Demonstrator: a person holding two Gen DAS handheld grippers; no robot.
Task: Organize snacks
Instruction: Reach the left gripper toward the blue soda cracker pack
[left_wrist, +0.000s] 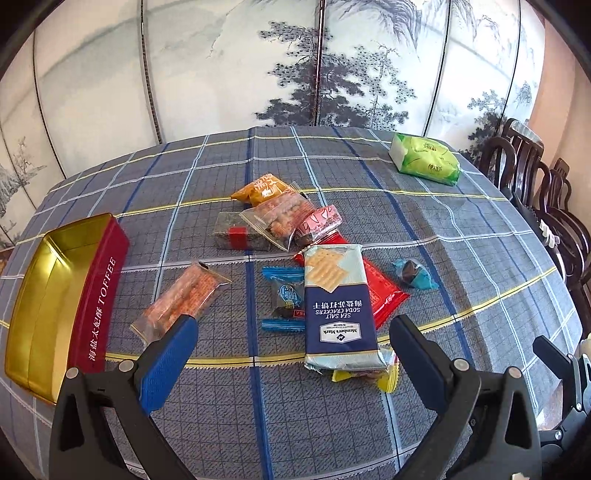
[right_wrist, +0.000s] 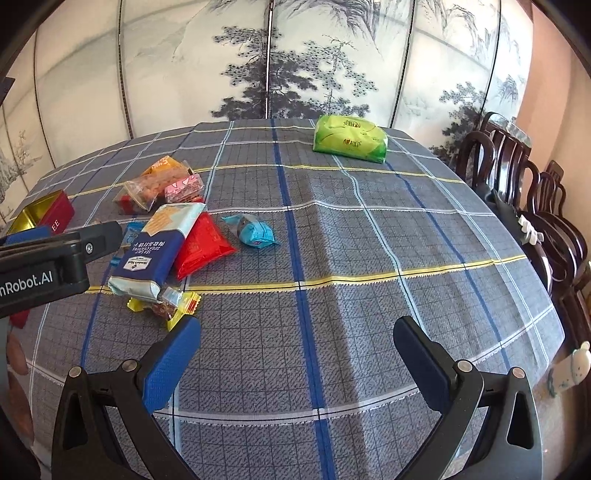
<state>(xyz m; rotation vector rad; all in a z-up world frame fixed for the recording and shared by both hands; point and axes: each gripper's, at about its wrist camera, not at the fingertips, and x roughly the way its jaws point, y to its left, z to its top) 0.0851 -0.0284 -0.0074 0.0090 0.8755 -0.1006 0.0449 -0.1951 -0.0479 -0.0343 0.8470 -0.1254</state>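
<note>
Left gripper (left_wrist: 293, 334) spread wide above soda cracker pack (left_wrist: 338, 306) (toffee tin (left_wrist: 99, 291) alongside); right gripper (right_wrist: 295, 338) likewise apart, over bare worktop (right_wrist: 369, 240).

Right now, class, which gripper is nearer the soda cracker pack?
Left. The left gripper hovers open right at the soda cracker pack, which lies partly between its jaws. The right gripper is open over bare cloth, with the pack away to its left.

Cloth: we see a grey-blue plaid tablecloth (right_wrist: 332, 258).
Backdrop: a painted folding screen (left_wrist: 295, 74).
Seating: dark wooden chairs (right_wrist: 517, 177) at the right.
Far corner: a green tissue pack (right_wrist: 349, 138).
</note>
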